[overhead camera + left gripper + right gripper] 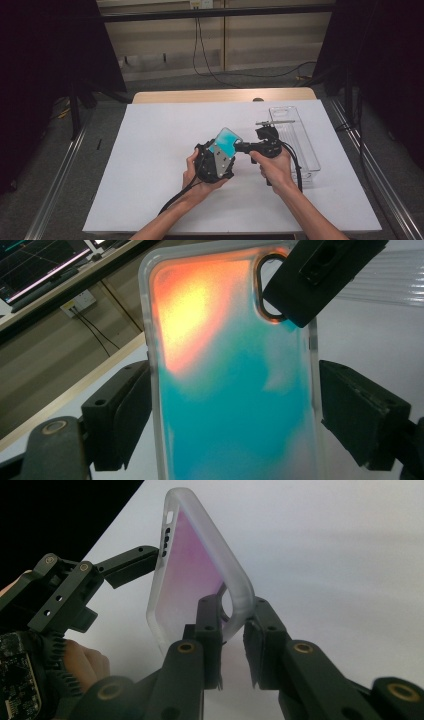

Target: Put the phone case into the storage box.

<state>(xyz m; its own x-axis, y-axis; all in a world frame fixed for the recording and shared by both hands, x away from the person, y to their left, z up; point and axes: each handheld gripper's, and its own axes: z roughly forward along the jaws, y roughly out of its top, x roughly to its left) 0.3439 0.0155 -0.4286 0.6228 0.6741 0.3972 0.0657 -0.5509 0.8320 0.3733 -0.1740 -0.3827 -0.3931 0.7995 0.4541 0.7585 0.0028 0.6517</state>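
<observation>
Phone case (226,141), clear-rimmed with a teal and orange back, is being held up in the air above the white surface (150,165), between the two hands. For this handover to go well, the left gripper (215,162) should be keeping its firm hold until the right gripper (250,147) is pressing fully on the corner; only then should one side be letting go, and neither should be twisting, because the rim is soft and could slip.

In the left gripper view, the jaws are pressing on the two long edges of the case, so it is standing between them. In the right gripper view, the jaws are narrow around the corner beside the camera cutout (226,605), one on each face, and seem to be touching it. A clear tray (295,142) is lying to the right on the surface.
</observation>
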